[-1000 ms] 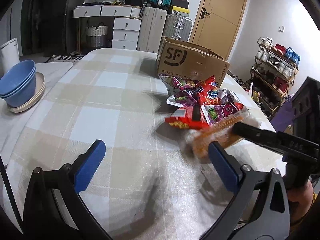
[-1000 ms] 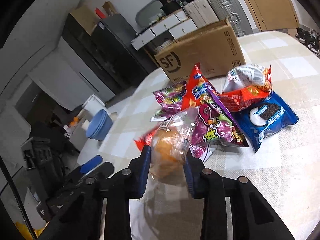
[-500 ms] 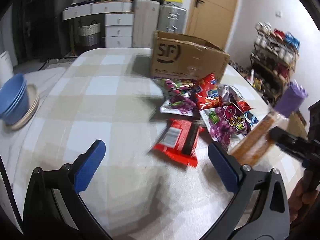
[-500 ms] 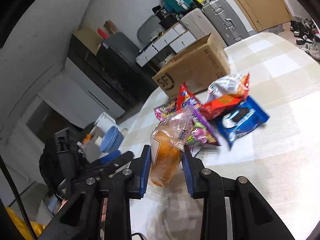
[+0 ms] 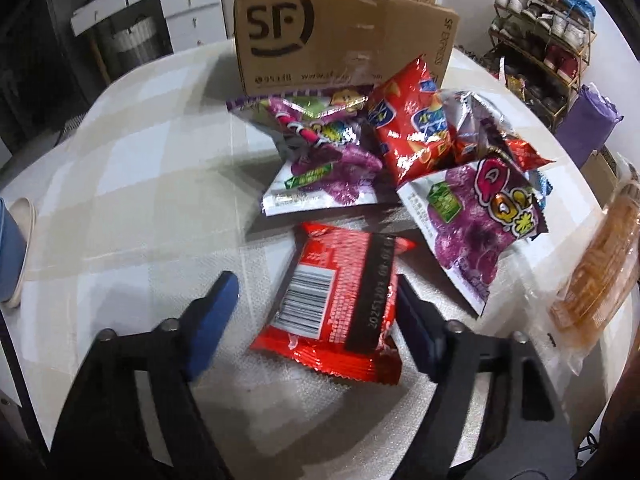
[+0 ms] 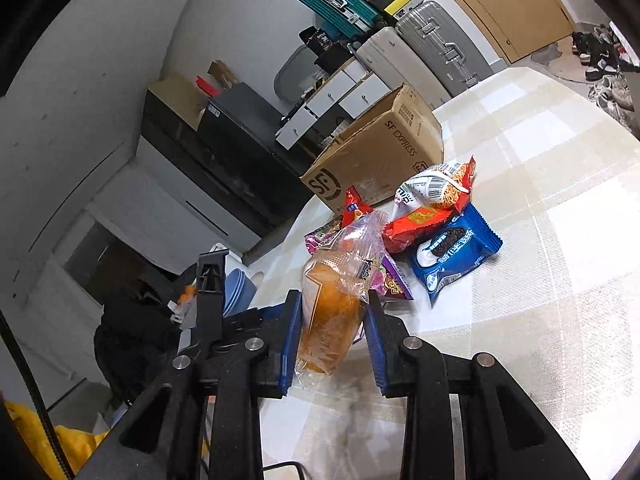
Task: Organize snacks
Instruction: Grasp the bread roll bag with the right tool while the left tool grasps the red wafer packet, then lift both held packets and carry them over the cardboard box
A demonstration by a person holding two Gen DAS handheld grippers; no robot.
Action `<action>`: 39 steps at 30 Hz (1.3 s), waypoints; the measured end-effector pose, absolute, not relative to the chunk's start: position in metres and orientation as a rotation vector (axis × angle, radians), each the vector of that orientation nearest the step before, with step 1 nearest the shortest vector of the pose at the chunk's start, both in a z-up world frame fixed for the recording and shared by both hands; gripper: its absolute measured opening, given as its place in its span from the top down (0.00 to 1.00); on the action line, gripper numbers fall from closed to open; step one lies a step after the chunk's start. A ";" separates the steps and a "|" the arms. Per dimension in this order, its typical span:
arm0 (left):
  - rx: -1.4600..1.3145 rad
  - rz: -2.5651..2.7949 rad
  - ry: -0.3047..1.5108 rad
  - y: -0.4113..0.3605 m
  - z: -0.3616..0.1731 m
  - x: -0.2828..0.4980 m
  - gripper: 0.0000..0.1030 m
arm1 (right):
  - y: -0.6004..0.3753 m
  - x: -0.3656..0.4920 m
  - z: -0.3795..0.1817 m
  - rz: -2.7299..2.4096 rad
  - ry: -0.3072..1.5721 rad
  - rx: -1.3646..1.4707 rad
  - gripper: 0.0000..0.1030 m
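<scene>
My right gripper [image 6: 332, 344] is shut on a clear bag of orange bread [image 6: 336, 292] and holds it above the table; the bag also shows at the right edge of the left wrist view [image 5: 600, 264]. My left gripper [image 5: 316, 312] is open, its blue fingers either side of a red snack packet [image 5: 340, 304] lying barcode up on the table. Behind it lies a pile of snack bags: purple [image 5: 476, 216], red [image 5: 412, 120], and a blue cookie pack [image 6: 452, 252]. An open SF cardboard box [image 5: 340, 36] stands behind the pile.
The table has a checked cloth [image 5: 132, 168]. Blue bowls [image 5: 8, 248] stand at its left edge. A shoe rack [image 5: 548, 36] is at the far right, with suitcases [image 6: 432, 44] and drawers against the back wall.
My left gripper has moved forward and down until its fingers straddle the red packet. My right gripper has lifted the bread bag further up and away from the pile.
</scene>
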State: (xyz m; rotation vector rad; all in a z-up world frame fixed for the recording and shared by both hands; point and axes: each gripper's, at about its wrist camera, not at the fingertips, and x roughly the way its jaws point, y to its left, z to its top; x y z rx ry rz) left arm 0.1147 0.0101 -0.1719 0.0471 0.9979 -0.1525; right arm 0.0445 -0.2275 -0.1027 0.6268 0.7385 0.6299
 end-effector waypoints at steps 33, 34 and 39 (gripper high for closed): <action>-0.082 -0.216 0.752 0.038 -0.059 -0.013 0.60 | -0.198 0.028 -0.016 0.686 0.615 0.520 0.70; -0.077 -0.217 0.741 0.038 -0.054 -0.014 0.60 | -0.198 0.029 -0.011 0.690 0.607 0.517 0.70; -0.063 -0.227 0.703 0.041 -0.026 -0.014 0.60 | -0.190 0.046 0.019 0.708 0.571 0.478 0.70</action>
